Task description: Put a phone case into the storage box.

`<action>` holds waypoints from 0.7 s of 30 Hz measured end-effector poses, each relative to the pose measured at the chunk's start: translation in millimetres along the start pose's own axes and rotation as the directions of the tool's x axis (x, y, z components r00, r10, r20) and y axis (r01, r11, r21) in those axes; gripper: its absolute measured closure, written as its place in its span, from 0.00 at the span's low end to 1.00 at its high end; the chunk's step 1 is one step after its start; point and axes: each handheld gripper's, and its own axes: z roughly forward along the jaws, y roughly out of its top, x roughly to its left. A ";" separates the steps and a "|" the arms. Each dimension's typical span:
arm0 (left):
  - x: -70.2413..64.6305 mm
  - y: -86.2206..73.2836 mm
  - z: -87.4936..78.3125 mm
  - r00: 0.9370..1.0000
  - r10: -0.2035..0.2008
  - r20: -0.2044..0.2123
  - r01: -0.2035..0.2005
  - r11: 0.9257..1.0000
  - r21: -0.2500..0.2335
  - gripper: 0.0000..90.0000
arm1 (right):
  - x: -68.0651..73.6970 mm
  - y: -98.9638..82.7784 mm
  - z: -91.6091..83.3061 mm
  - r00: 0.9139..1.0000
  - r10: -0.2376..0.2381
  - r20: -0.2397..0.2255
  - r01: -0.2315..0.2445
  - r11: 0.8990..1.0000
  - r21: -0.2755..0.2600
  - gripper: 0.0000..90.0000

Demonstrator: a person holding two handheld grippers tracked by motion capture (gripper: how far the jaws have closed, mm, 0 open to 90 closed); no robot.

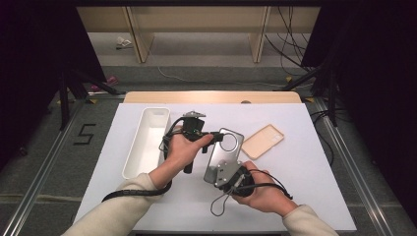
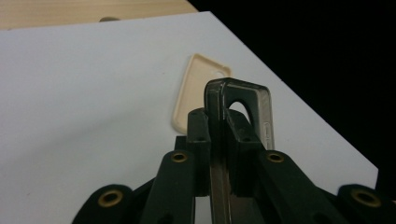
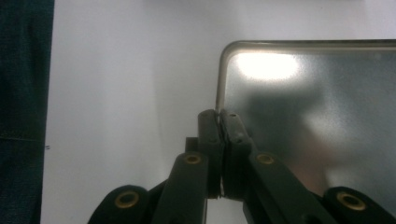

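Now both grippers pinch the clear phone case (image 1: 223, 153), held just above mid-table: the left gripper (image 1: 217, 136) clamps its far camera-cutout end, the right gripper (image 1: 222, 169) its near edge. Next, I judge, carry it steadily toward the white tray (image 1: 147, 142) on the left.

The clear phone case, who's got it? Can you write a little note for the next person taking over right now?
Left gripper: jaws shut on the camera-hole end of the clear case.
Right gripper: jaws shut on the edge of the case's other end.
The case is held between both grippers over the white table.
The beige case lies flat on the table, just beyond the clear one.
The white bin sits on the left.
Done: clear case gripped at both ends.
Left: probably setting it down or putting it in the bin; nothing shows which.
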 end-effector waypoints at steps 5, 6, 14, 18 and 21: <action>-11.2 0.7 -5.5 0.993 0.111 -0.025 -0.113 0.992 -0.063 0.91 | -1.7 -3.2 -0.2 0.998 0.000 0.062 0.002 0.999 -0.032 0.87; -11.8 0.6 -6.8 0.990 0.135 -0.040 -0.138 0.987 -0.079 0.91 | -2.3 -3.8 -1.2 0.996 -0.002 0.090 0.006 0.999 -0.049 0.82; -4.5 -6.9 -20.0 0.963 0.245 -0.113 -0.262 0.949 -0.176 0.91 | -9.5 -10.2 -5.7 0.984 0.095 0.150 -0.074 0.988 -0.137 0.46; 1.1 -11.8 -28.8 0.954 0.266 -0.137 -0.290 0.934 -0.208 0.91 | -12.7 -13.3 -7.3 0.979 0.130 0.157 -0.103 0.980 -0.169 0.40; 5.1 -14.8 -35.3 0.952 0.271 -0.141 -0.297 0.930 -0.219 0.91 | -14.4 -15.1 -9.4 0.974 0.164 0.154 -0.133 0.972 -0.194 0.36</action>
